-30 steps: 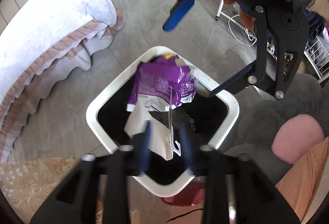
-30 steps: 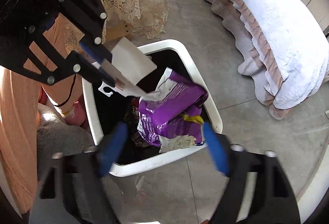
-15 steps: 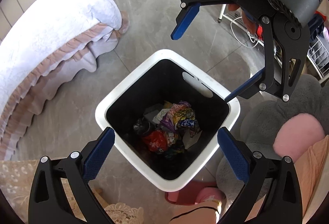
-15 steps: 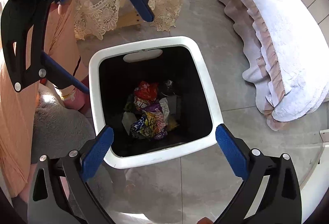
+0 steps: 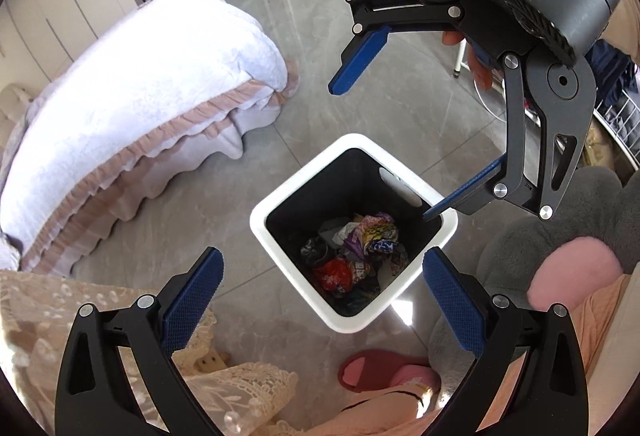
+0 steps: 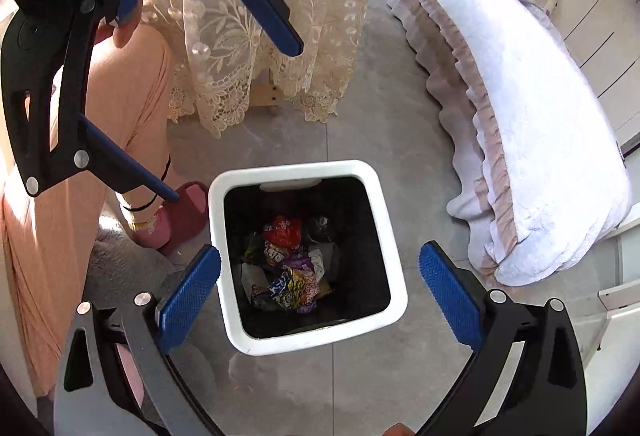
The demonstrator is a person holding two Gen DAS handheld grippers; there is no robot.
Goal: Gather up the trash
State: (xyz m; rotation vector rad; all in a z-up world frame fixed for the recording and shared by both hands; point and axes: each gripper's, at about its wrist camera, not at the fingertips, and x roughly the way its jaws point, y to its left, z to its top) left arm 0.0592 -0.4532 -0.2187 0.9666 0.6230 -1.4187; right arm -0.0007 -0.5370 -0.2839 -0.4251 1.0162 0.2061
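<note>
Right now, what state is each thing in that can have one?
Left gripper: jaws open, empty.
Right gripper: jaws open, empty.
Trash bin: upright, lidless, black liner.
Wrappers: crumpled at the bin's bottom.
Bed: covered, white quilt.

Two bright, sharp daylight fisheye views with dark rounded corners. Straight lines bow toward the edges. Sunlight glares off the grey floor [image 5: 320,48] and whitens the bedspread [image 6: 532,124]. The white bin [image 5: 352,322] is black inside, its wrappers [image 6: 286,268] dim but clear.
</note>
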